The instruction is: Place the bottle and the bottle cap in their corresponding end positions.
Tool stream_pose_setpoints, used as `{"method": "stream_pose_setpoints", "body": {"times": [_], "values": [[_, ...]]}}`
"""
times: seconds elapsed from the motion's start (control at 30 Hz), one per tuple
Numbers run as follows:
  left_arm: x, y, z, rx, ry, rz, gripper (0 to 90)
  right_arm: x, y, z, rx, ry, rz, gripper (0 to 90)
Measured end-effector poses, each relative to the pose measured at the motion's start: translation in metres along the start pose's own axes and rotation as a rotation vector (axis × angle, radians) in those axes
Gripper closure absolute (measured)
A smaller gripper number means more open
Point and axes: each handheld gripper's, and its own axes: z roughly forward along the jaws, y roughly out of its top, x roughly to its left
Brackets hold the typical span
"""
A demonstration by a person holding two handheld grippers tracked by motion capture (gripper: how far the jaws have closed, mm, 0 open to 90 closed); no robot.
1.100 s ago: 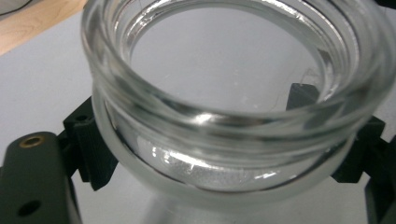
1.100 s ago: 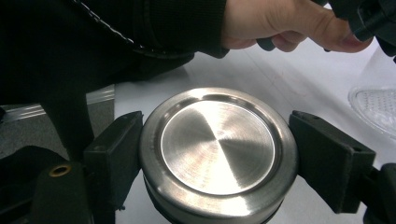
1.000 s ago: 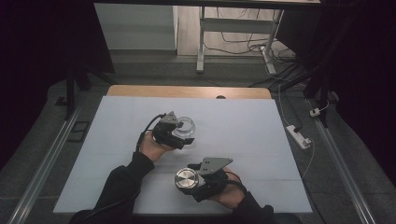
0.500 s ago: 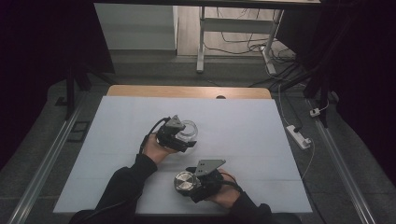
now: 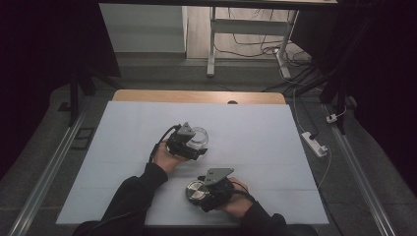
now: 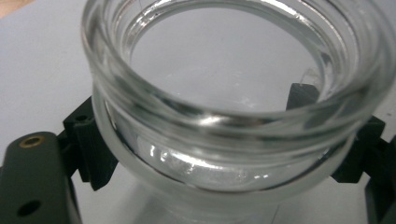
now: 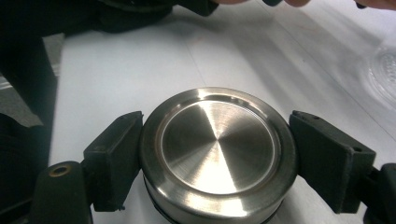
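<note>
Jar [image 5: 197,138] sits near the middle of the counter [image 5: 123,123], clear glass, mouth open and unlidded; you have it clamped in the left gripper [image 5: 189,145], the black jaws pressed against opposite sides just under the threaded rim, as the left gripper view shows [image 6: 233,140]. Lid [image 5: 195,191], round brushed steel, is pinched across its width between the jaws of the right gripper [image 5: 204,192]; in the right gripper view it fills the gap fully, flat face toward the camera [image 7: 217,149]. Change over the last second: your right hand [image 5: 236,199] has drawn back toward your side of the counter and a little to your left, carrying the lid with it, while the jar and left gripper hold about the same spot. Jar and lid are now apart, with bare counter between them, lid nearer you and slightly to the right of the jar. Reading: the lid is free of the jar, so the pair is separated or being lined up for closing; I cannot tell which from position alone. If closing is meant, the lid needs to rise above the rim and come level over the mouth before any turn. Left grip looks steady enough to brace that.
</note>
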Motion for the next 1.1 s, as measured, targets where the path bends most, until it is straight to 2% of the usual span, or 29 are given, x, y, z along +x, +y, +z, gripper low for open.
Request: {"method": "stream_pose_setpoints", "body": {"times": [0.27,0.33,0.6,0.77,0.93,1.03,1.1], "values": [[0.0026,-0.0022,0.0020,-0.006,-0.014,-0.010,15.3,-0.0008,-0.0027,0.0048,0.038,-0.007,-0.018,19.6],[0.0027,-0.0029,0.0017,-0.003,-0.015,-0.002,15.2,-0.0010,-0.0023,0.0046,0.044,-0.005,-0.023,19.5],[0.0035,-0.0044,0.0025,-0.009,-0.024,-0.022,14.4,-0.0023,-0.0026,0.0052,0.051,0.005,-0.009,17.6],[0.0039,-0.0057,0.0023,0.016,-0.026,-0.026,12.7,-0.0022,-0.0006,0.0042,0.032,0.015,0.010,14.0],[0.0068,-0.0066,-0.0014,0.009,-0.046,-0.052,10.3,-0.0042,0.0006,0.0021,0.022,0.011,0.024,11.8],[0.0060,-0.0068,-0.0033,0.010,-0.043,-0.064,9.3,-0.0052,0.0013,0.0006,0.019,0.009,0.027,10.9],[0.0060,-0.0074,-0.0047,0.011,-0.068,-0.065,8.2,-0.0056,0.0018,-0.0006,0.018,0.003,0.019,10.3]]}}
